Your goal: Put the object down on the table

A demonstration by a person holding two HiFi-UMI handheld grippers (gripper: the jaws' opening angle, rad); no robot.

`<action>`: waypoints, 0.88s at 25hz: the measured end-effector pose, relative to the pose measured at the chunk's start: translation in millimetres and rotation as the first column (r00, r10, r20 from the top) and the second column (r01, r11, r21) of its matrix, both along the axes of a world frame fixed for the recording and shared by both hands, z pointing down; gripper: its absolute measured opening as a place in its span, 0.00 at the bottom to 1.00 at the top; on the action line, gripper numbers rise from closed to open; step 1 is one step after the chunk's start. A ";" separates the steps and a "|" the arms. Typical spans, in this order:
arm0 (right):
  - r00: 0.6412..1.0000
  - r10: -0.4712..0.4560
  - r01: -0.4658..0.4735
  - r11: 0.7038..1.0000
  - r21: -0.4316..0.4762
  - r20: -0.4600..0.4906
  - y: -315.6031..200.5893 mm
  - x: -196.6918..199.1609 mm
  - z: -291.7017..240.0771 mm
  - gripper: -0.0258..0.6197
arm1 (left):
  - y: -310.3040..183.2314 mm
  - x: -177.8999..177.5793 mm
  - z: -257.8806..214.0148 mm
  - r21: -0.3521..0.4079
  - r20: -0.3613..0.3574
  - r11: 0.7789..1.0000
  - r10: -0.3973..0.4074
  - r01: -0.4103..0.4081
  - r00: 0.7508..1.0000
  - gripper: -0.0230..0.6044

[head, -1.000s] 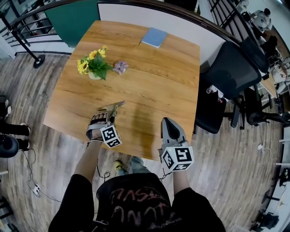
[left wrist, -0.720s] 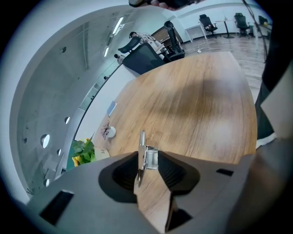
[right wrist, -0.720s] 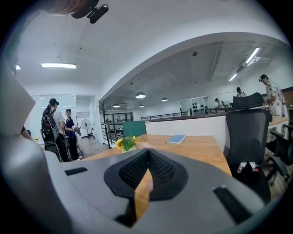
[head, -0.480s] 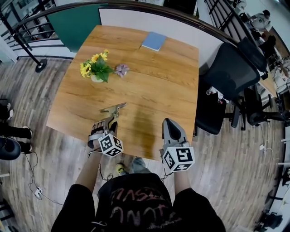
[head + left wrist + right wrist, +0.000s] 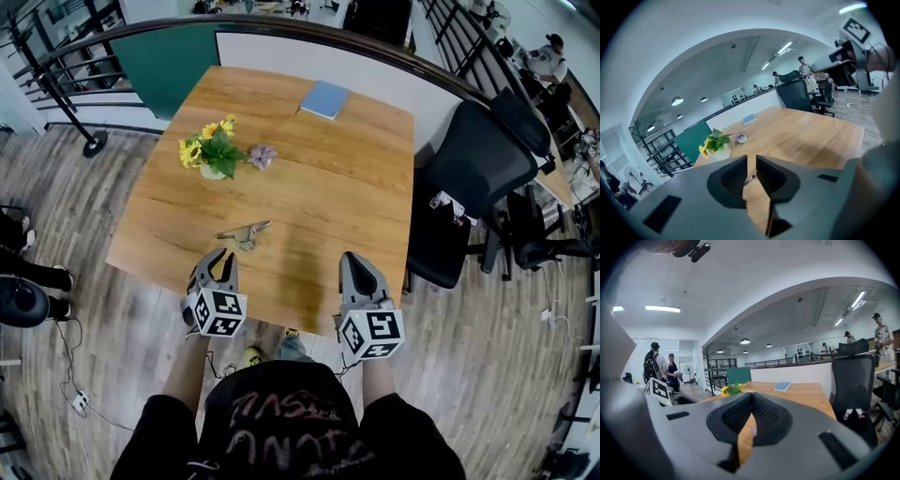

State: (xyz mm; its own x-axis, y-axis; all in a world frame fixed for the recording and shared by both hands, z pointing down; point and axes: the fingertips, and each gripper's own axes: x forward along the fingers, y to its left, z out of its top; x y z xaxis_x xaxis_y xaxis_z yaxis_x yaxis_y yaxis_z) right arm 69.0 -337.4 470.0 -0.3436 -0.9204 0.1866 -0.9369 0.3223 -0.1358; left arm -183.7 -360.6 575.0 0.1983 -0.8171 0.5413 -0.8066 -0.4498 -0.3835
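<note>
Clip of bare metal lies flat on our wooden table, just ahead of our left gripper and clear of it. Its long axis runs across us, the slim end pointing right and slightly away. Our left gripper's 2 jaws have just been closing to a narrow gap, holding nothing. Our right gripper is closed and empty.

The wooden tabletop carries a pot of yellow flowers, a purple flower just beside it. A blue notebook lies near the far edge, a metal object nearer the front.
</note>
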 end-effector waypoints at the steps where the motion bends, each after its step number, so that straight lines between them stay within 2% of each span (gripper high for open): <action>1: 1.000 0.002 -0.002 1.000 0.004 0.000 0.5 0.0 -1.1 0.05 | 0.7 -3.1 -7.5 0.009 -0.026 1.000 -0.018 0.018 0.999 0.14; 5: 1.000 0.016 -0.016 1.000 0.018 0.001 3.1 0.6 -4.5 0.05 | 5.1 -15.8 -37.9 0.060 -0.108 0.995 -0.071 0.077 0.992 0.09; 10: 1.000 0.027 -0.027 0.999 0.025 0.007 7.8 2.3 -6.5 0.05 | 12.3 -23.2 -66.9 0.086 -0.198 0.991 -0.088 0.107 0.976 0.06; 19: 0.999 0.032 -0.032 0.999 0.032 0.006 18.0 4.1 -8.1 0.05 | 27.6 -43.9 -110.1 0.156 -0.297 0.976 -0.103 0.154 0.949 0.06; 22: 1.000 0.031 -0.032 0.999 0.036 0.002 21.3 3.3 -9.9 0.05 | 31.3 -55.0 -116.6 0.169 -0.306 0.970 -0.116 0.174 0.945 0.06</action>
